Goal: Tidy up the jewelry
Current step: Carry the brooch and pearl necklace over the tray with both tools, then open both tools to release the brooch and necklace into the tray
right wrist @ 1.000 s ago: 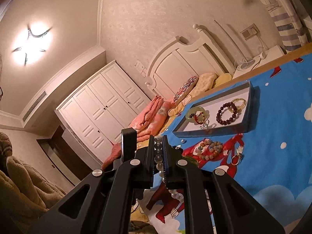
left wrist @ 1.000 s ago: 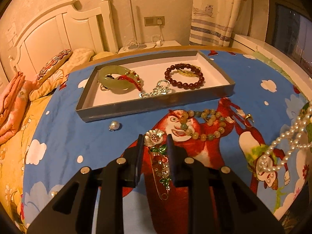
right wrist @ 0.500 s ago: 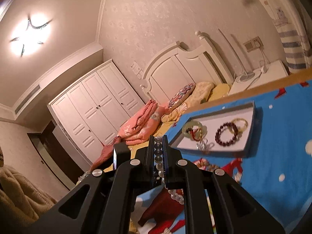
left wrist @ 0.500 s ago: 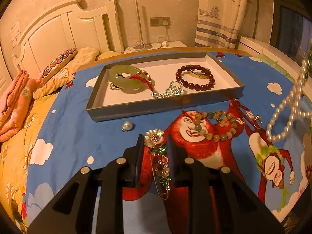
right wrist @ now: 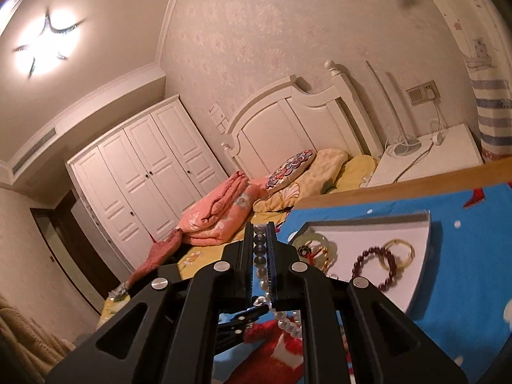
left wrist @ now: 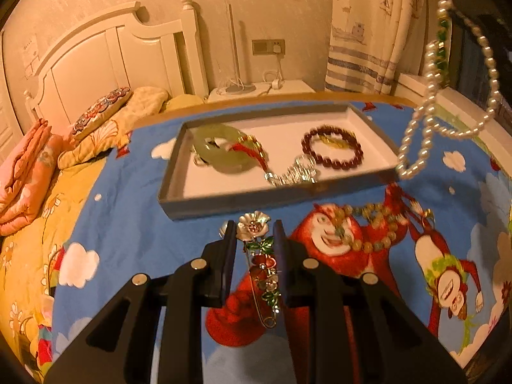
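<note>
Both hands carrying jewelry toward the tray — sorting about half done.

The left gripper (left wrist: 254, 235) has its jaws narrowly closed on a flower brooch (left wrist: 259, 249), held just before the near wall of the tray (left wrist: 256, 200), which sits toward the far edge of the desk. The right gripper (right wrist: 260, 246) has its jaws nearly shut on a pearl necklace (left wrist: 425, 128), whose loops hang in the air over the tray's right end. Already in the tray: a jade bangle (left wrist: 220, 150), a silver chain (left wrist: 292, 176), a dark red bead bracelet (left wrist: 332, 152) and a gold ring-shaped piece (right wrist: 398, 251). Left on the cartoon cloth (left wrist: 134, 224) is a yellow-green bead bracelet (left wrist: 371, 227), near the tray's right front corner — I judge that comes after these two. No brand or writing is legible.
</note>
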Demonstrator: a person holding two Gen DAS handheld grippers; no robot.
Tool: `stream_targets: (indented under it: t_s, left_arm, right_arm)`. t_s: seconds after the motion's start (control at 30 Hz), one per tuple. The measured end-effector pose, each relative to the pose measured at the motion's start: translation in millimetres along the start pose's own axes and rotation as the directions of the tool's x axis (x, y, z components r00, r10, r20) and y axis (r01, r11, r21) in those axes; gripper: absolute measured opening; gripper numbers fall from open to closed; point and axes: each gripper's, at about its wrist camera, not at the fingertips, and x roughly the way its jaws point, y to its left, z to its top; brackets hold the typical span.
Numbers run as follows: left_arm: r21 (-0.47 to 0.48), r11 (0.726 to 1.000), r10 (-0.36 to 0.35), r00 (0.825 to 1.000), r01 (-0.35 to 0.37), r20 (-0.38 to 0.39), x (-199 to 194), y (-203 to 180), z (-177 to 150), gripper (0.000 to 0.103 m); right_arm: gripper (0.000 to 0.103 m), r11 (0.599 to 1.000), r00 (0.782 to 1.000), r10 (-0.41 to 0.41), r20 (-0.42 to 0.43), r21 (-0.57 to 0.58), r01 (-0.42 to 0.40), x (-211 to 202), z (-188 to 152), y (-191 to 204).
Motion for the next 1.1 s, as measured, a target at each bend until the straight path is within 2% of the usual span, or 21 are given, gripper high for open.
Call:
stream_targets:
  t_s: [0.4,0.7,0.9,1.03,1.07,1.1]
  left_arm:
    - [-0.088,0.995,-0.043,0.998,0.047,0.044,17.0,35.5,48.2,0.022]
    - [-0.137,0.990,-0.003,0.999,0.010,0.049,38.9,63.4,70.5,0.022]
    - [-0.158,0.987,0.015,0.999,-0.010,0.035,57.6,70.4,76.3,0.022]
    - [-0.187,0.982,0.012,0.999,-0.005,0.033,67.1,75.6,78.9,0.023]
    - [-0.194,0.981,0.007,0.999,0.001,0.038,68.0,77.6,78.9,0.030]
    - [-0.206,0.979,0.004,0.999,0.005,0.045,67.0,80.0,78.6,0.050]
  right_arm:
    - [0.010,0.996,0.995,-0.091,-0.042,-0.030,0.090,72.1,25.7,-12.7]
    - [0.010,0.991,0.988,-0.136,-0.077,-0.011,0.135,114.5,35.2,-33.5]
    - [0.010,0.984,0.973,-0.179,-0.143,-0.033,0.177,156.4,36.7,-46.6]
    - [0.013,0.969,0.948,-0.248,-0.201,-0.036,0.246,177.3,28.2,-60.0]
    - [0.014,0.967,0.943,-0.253,-0.215,-0.030,0.253,177.7,24.9,-63.2]
    - [0.015,0.967,0.940,-0.251,-0.229,-0.021,0.253,176.8,22.3,-66.4]
